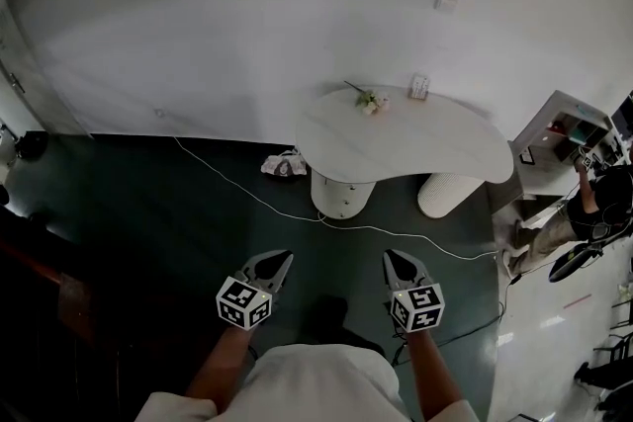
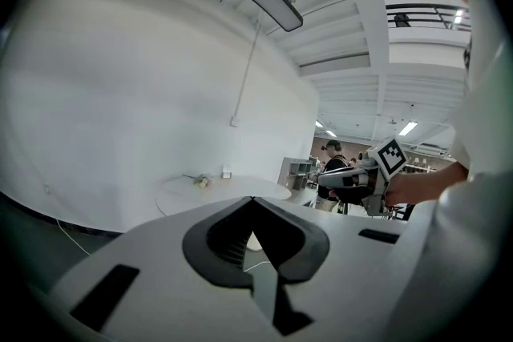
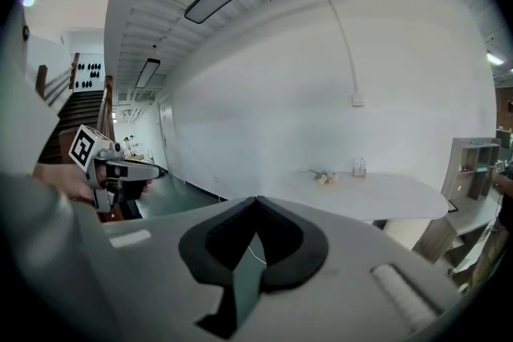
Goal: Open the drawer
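Left claw [image 1: 277, 262] and right claw [image 1: 396, 262]: both shut, tips together, nothing between them. No drawer can be made out in any view. White table [image 1: 435, 153] lies ahead, well apart, long axis crosswise. Right claw lines up nearer it.

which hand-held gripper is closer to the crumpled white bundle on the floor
Left. In the head view the left hand-held gripper sits almost directly below the bundle; the right hand-held gripper is off to its lower right, farther.
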Demonstrator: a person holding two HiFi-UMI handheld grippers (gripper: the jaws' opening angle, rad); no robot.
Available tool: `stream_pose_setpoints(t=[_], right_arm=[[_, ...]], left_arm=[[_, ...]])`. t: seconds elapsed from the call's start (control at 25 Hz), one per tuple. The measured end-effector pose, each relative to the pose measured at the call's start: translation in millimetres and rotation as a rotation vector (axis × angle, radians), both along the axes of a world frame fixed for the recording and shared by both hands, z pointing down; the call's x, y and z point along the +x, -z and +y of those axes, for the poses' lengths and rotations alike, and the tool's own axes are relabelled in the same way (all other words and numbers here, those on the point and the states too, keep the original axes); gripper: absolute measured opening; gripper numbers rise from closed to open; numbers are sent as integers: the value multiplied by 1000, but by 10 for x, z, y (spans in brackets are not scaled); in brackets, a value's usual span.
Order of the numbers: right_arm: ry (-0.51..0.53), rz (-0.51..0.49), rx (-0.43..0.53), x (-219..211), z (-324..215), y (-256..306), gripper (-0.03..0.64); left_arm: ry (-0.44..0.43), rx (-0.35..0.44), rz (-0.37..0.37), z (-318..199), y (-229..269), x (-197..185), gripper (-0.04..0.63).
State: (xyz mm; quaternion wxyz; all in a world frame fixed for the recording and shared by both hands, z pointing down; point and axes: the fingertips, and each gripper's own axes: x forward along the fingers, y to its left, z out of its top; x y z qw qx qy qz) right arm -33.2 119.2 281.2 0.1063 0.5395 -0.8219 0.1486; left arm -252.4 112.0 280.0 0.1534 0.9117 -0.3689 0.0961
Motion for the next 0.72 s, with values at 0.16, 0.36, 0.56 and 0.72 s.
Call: stream_pose_setpoints(t=[0.16, 0.36, 0.56, 0.72], right_arm=[[17, -5, -17, 205, -365, -38, 11], [60, -9, -45, 385, -736, -182, 11], [90, -30, -70, 570, -1097, -324, 11], [107, -55, -94, 682, -1334, -431, 11]], left_arm=[[2, -1, -5, -321, 21, 241, 6], [29, -24, -22, -633, -67, 473, 6], [55, -55, -46, -883, -189, 695, 6], [71, -73, -56, -1088, -260, 862, 6]])
